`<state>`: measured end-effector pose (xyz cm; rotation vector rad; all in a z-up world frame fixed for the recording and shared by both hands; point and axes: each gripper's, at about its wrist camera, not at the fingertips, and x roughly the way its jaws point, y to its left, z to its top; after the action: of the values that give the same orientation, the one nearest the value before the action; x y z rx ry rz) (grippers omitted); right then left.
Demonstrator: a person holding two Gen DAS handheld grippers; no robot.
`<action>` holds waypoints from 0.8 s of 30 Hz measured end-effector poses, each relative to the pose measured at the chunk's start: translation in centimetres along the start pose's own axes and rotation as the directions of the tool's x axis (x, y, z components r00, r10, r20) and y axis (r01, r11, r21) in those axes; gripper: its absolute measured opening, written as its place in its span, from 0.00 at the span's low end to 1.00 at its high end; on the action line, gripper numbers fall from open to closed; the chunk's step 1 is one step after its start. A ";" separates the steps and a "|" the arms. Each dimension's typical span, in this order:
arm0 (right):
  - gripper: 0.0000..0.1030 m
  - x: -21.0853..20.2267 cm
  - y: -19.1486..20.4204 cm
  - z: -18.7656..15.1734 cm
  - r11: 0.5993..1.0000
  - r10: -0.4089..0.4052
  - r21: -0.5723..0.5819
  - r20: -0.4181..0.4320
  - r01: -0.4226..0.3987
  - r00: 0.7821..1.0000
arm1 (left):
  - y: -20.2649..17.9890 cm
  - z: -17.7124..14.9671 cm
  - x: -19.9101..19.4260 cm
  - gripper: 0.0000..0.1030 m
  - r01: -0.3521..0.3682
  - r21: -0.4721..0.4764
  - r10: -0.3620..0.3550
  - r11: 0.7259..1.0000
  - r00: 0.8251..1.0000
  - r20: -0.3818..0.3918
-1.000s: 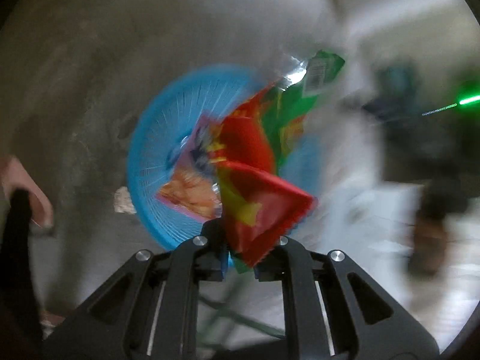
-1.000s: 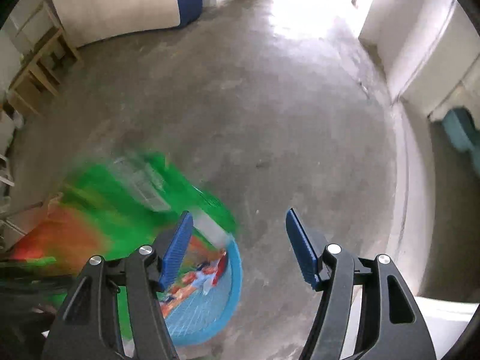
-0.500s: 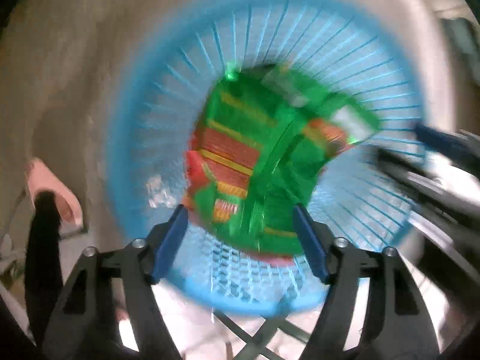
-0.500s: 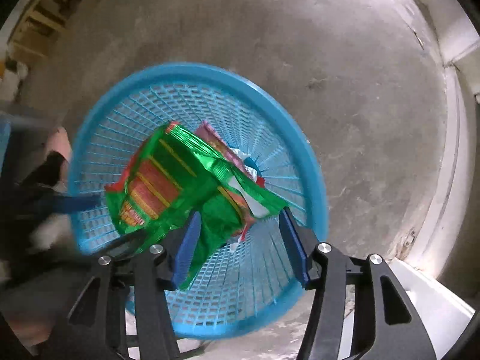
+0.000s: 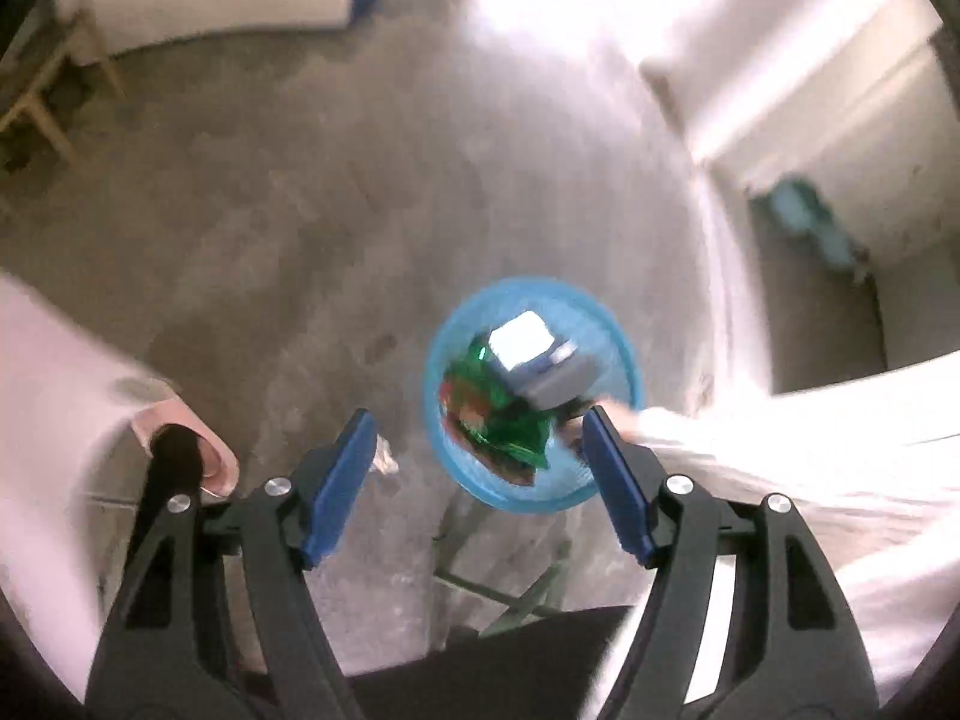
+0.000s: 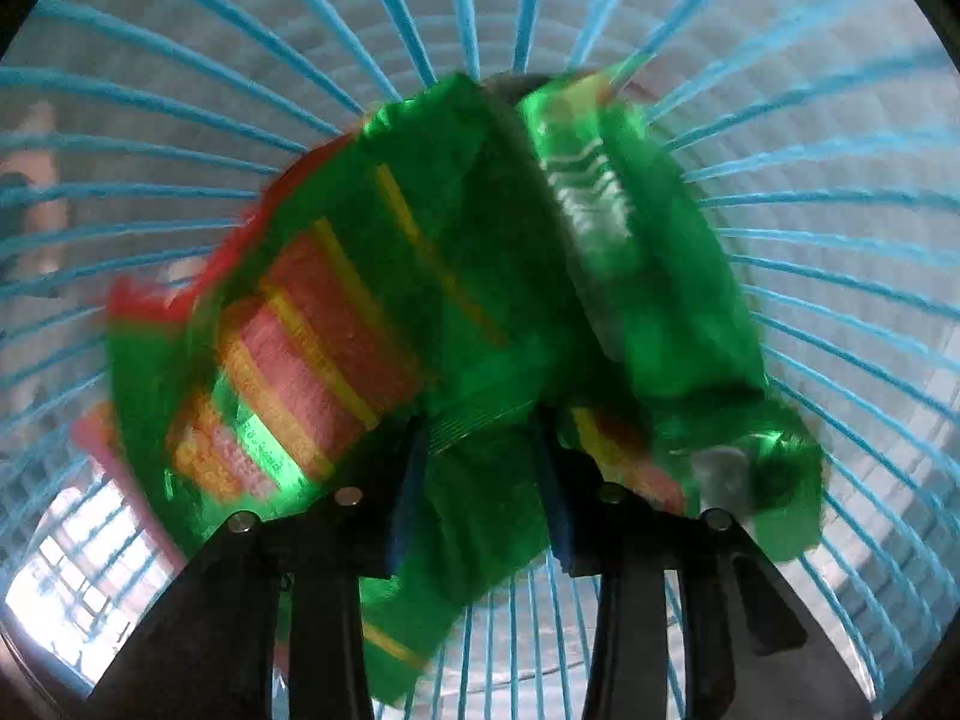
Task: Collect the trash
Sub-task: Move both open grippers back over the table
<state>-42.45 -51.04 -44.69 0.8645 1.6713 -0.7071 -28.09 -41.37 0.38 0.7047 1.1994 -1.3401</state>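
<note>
A blue mesh basket (image 5: 433,360) stands on the concrete floor, far below my left gripper (image 5: 477,471), which is open and holds nothing. Inside the basket lies a crumpled green and red snack wrapper (image 5: 510,429), and the grey body of my right gripper (image 5: 552,381) reaches down onto it. In the right wrist view the basket's blue ribs (image 6: 180,66) surround everything. The green wrapper (image 6: 468,252) fills the middle. My right gripper (image 6: 480,474) has its jaws closing, with a fold of the wrapper bunched between them and touching both pads.
A person's foot in a pink slipper (image 5: 201,459) stands left of the basket, and a white sleeve (image 5: 780,468) comes in from the right. A small pale scrap (image 5: 384,457) lies on the floor beside the basket. Wooden frames (image 5: 42,102) stand far left.
My left gripper let the wrappers go into the basket, opened wide and rose well above it. My right gripper dropped into the basket and its jaws narrowed around the green wrapper.
</note>
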 end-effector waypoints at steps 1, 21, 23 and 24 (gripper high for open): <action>0.35 0.2 0.4 0.8 1.000 -0.018 0.008 -0.040 0.018 0.999 | 0.5 -0.3 -2.1 0.64 -0.005 -0.021 0.006 1.000 0.999 0.034; 0.51 -21.1 4.4 -8.1 0.995 0.099 -0.051 0.191 -0.091 0.977 | 22.6 -31.1 -37.9 0.70 -0.211 -0.860 0.723 0.465 0.651 0.232; 0.51 -25.2 6.2 -7.8 0.993 0.100 -0.082 0.268 -0.081 0.958 | 26.1 -34.5 -37.9 0.71 -0.160 -0.897 0.722 0.411 0.658 0.213; 0.51 -28.2 7.8 -8.0 0.991 0.106 -0.108 0.325 -0.075 0.940 | 28.2 -36.1 -37.5 0.72 -0.114 -0.914 0.709 0.390 0.671 0.218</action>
<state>-35.73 -45.65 -15.65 0.7074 1.3450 -0.6641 -3.28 9.63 17.47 -0.1707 0.8670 -0.2821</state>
